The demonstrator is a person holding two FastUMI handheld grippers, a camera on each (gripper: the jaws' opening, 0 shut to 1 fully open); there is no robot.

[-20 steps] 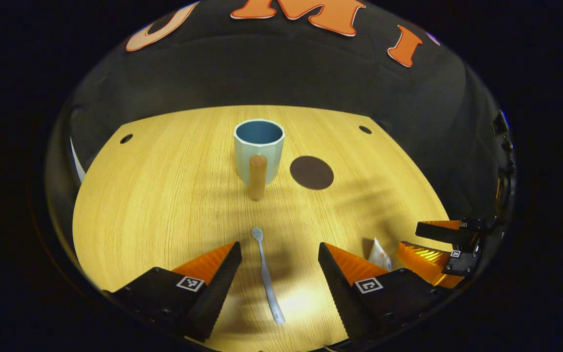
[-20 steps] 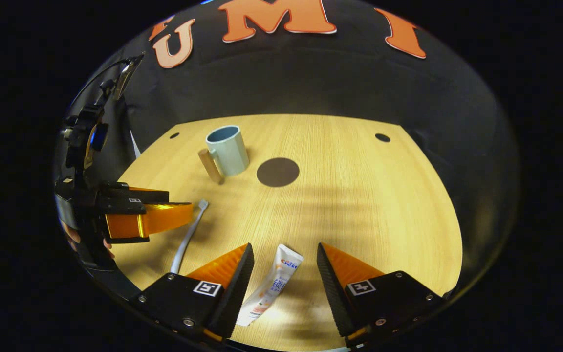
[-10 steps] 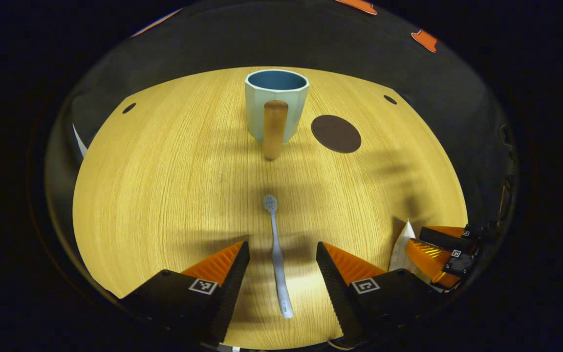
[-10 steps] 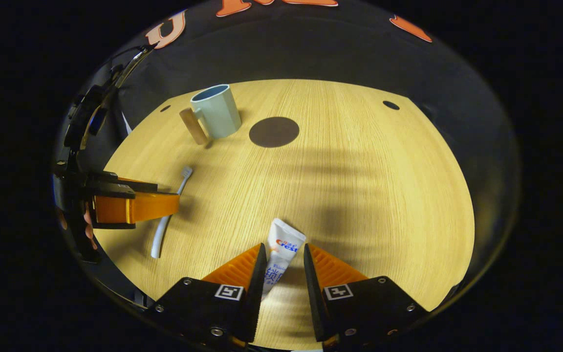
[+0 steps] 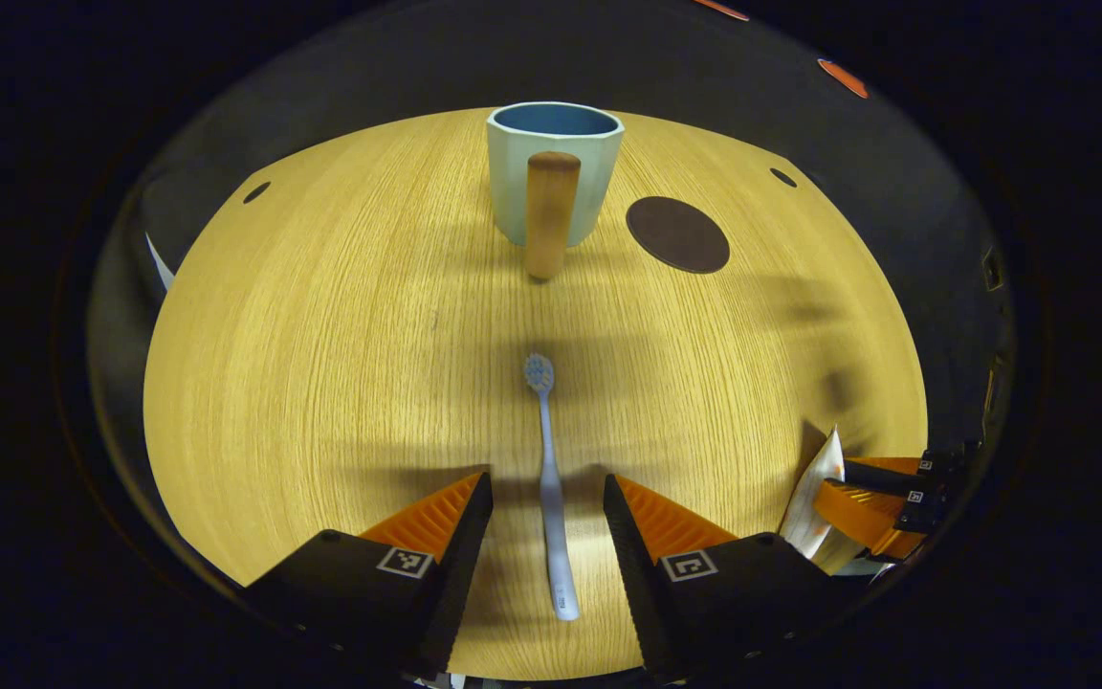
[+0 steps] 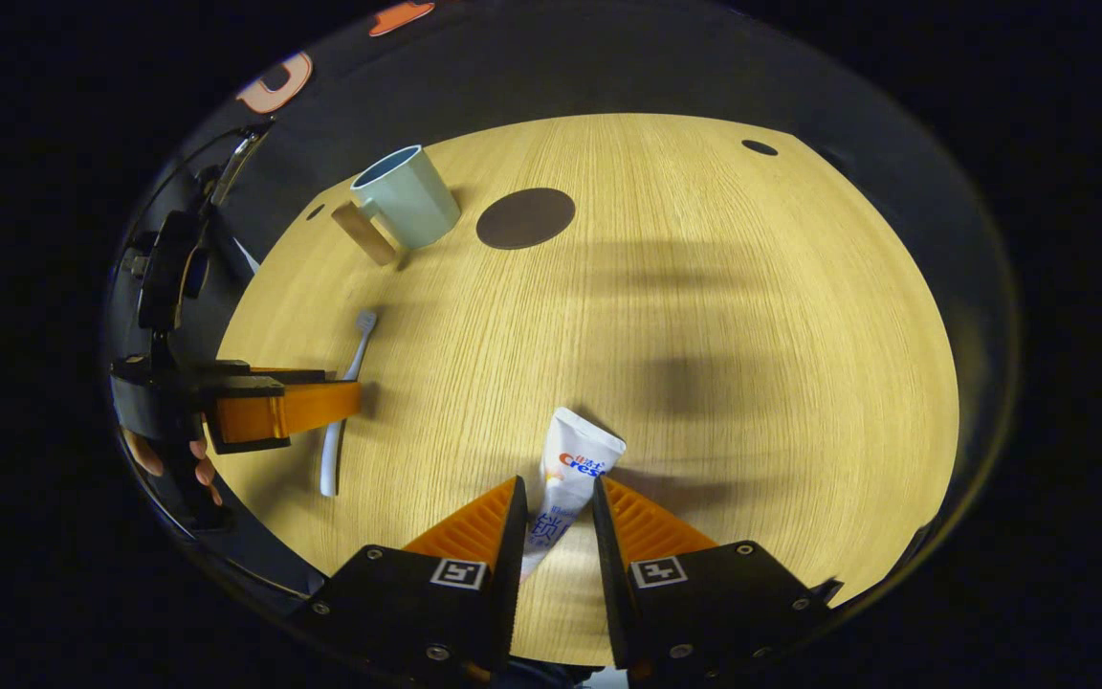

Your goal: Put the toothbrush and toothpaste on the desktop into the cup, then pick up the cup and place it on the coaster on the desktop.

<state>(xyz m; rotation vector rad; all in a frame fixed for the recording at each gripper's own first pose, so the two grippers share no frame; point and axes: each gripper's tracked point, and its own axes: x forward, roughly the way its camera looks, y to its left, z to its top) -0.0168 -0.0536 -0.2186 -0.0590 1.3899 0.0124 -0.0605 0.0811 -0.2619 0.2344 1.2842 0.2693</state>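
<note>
Since a second ago both grippers have dropped toward the counter [image 5: 302,316] and their jaws have narrowed, the right pair far more than the left. Nothing of the task is finished yet: the cup [image 5: 555,163] is empty as far as its rim lets me see, and stands at the far side of the counter with its wooden handle turned toward the left gripper view. It sits just beside the coaster [image 5: 677,234], not on it.

Left gripper [image 5: 546,498]: the jaws stand part open, one on each side of the toothbrush [image 5: 549,478], which lies flat on the counter with its head toward the cup. A gap shows on both sides of the handle, so nothing is gripped. In the right gripper view the same gripper hangs low over the brush, with a hand behind it.

Right gripper [image 6: 556,498]: the jaws are narrow and hold the toothpaste [image 6: 570,478] between them. The crimped end of the tube sticks out ahead toward the middle of the counter. Both sides look to be touching it, so I judge the tube pinched, though it appears to be still on the counter.

Left to do: close on the brush, lift both items, drop them in the cup, then carry the cup onto the coaster
</note>
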